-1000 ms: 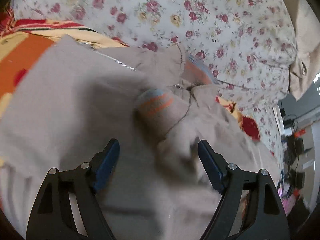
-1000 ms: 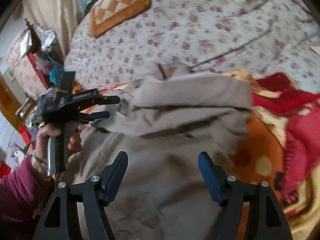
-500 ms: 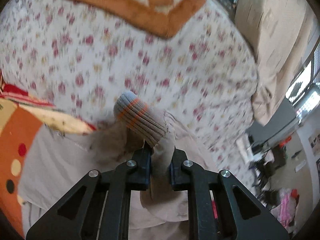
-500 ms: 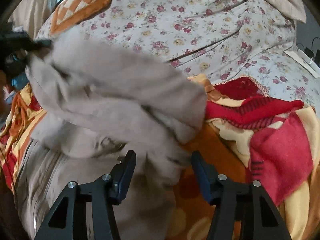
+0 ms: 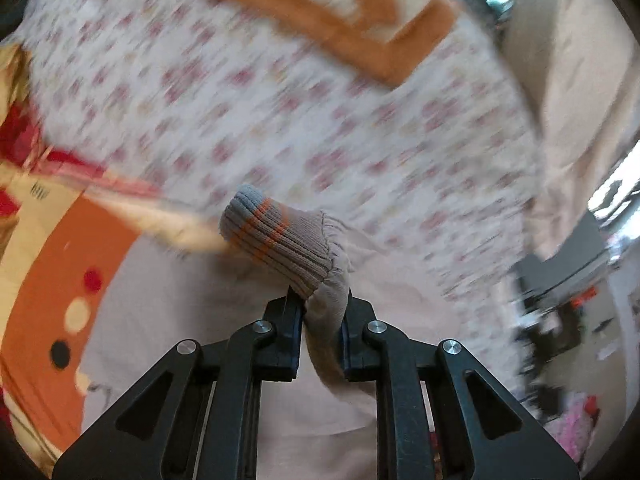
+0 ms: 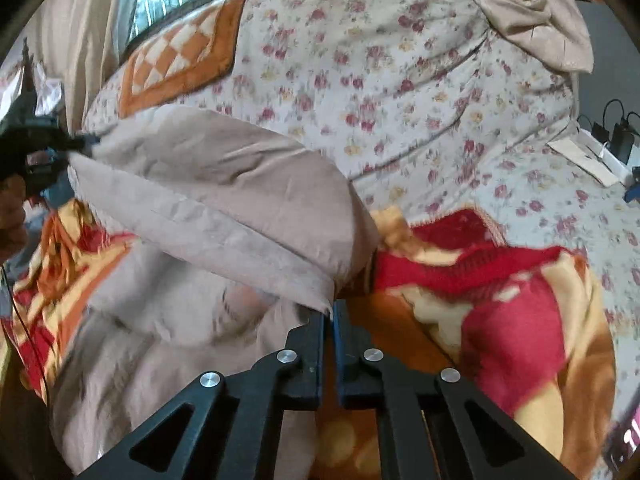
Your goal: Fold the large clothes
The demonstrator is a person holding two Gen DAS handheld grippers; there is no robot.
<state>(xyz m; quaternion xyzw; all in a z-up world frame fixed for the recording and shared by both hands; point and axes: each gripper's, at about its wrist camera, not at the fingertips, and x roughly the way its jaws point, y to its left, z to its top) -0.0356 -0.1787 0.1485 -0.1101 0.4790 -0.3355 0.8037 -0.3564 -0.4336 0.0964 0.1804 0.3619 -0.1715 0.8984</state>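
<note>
- Left wrist view: the left gripper (image 5: 320, 320) has its jaws clenched on the sleeve (image 5: 326, 312) of a beige jacket (image 5: 192, 320), just behind the ribbed cuff (image 5: 276, 236).
- The cuff is grey-beige knit with orange stripes and a bluish end; it sticks out ahead of the fingers, tilted up and to the left.
- The rest of the jacket spreads pale and flat beneath the gripper, lying on an orange, red and cream blanket (image 5: 48, 248) on the bed.
- Beyond it the floral bedsheet (image 5: 280, 120) and an orange checked pillow (image 5: 340, 12) are smeared with motion blur.
- Half a second ago the grip on the sleeve looked the same; a second ago these jaws were wide open above the cuff.
- Right wrist view: the right gripper (image 6: 330, 312) is closed, pinching the lower corner of a folded jacket edge (image 6: 320, 292).
- The jacket (image 6: 216, 200) is raised as a broad creased beige fold, stretched from this gripper up to the left gripper (image 6: 48, 148) at the far left edge, where the person's hand (image 6: 10, 216) shows.
- Below the fold the jacket's body lies bunched on the blanket (image 6: 500, 300), with the floral sheet (image 6: 400, 100) behind.
- Half a second ago the right jaws stood apart around the fabric; now they are shut on it, and the fold is pulled more taut.
</note>
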